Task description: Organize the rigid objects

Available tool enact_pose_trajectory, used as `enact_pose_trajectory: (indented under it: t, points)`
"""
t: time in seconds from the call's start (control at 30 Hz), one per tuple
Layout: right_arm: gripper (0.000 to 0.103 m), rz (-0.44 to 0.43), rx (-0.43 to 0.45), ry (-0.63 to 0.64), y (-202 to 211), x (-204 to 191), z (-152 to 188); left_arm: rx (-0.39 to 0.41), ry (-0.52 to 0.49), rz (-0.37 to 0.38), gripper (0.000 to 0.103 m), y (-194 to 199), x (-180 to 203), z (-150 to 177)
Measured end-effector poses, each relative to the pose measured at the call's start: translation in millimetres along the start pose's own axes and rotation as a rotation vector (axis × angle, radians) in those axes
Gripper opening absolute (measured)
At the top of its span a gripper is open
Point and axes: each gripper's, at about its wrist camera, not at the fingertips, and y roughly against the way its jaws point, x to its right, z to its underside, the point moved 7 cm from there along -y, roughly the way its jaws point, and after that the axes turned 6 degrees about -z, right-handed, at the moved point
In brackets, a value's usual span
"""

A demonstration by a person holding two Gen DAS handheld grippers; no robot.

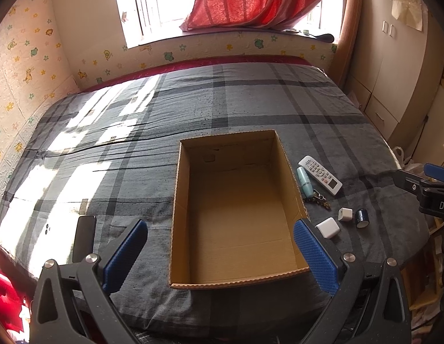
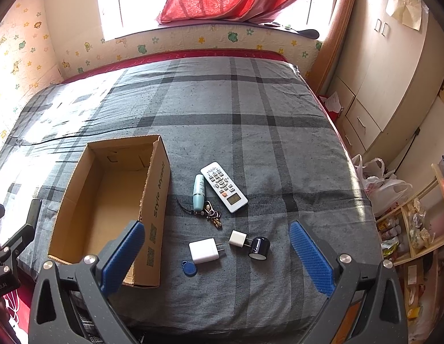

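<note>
An empty cardboard box (image 1: 236, 209) (image 2: 107, 197) lies open on the plaid bed cover. To its right lie a white remote (image 2: 223, 187) (image 1: 320, 175), a pale blue tube (image 2: 199, 192) (image 1: 304, 182), a bunch of keys (image 2: 212, 216) (image 1: 318, 200), a large white charger (image 2: 204, 250) (image 1: 328, 227), a small white charger (image 2: 238, 239) (image 1: 345, 214), a dark tape roll (image 2: 259, 248) (image 1: 362, 218) and a blue key fob (image 2: 189, 268). My left gripper (image 1: 219, 255) hangs open over the box's near end. My right gripper (image 2: 217, 256) stands open above the chargers, holding nothing.
A black phone (image 1: 84, 238) lies left of the box near the bed's front edge. A wardrobe (image 2: 379, 86) and shelves (image 2: 414, 229) with plastic bags (image 2: 385, 183) stand to the right of the bed. A wall and window run behind it.
</note>
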Motion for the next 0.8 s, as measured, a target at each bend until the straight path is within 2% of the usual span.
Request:
enact_pose_trajectory:
  t: [0.5,0.8]
  points:
    - [0.103,0.014,-0.027,-0.021,-15.7,8.6,-0.6,-0.05,0.05,-0.024,0.103,-38.6,-25.6,2.6]
    - [0.103,0.037,-0.06,-0.037,-33.1,17.0,5.0,-0.08,0.056,0.03,0.103,-91.6,-37.4,7.5]
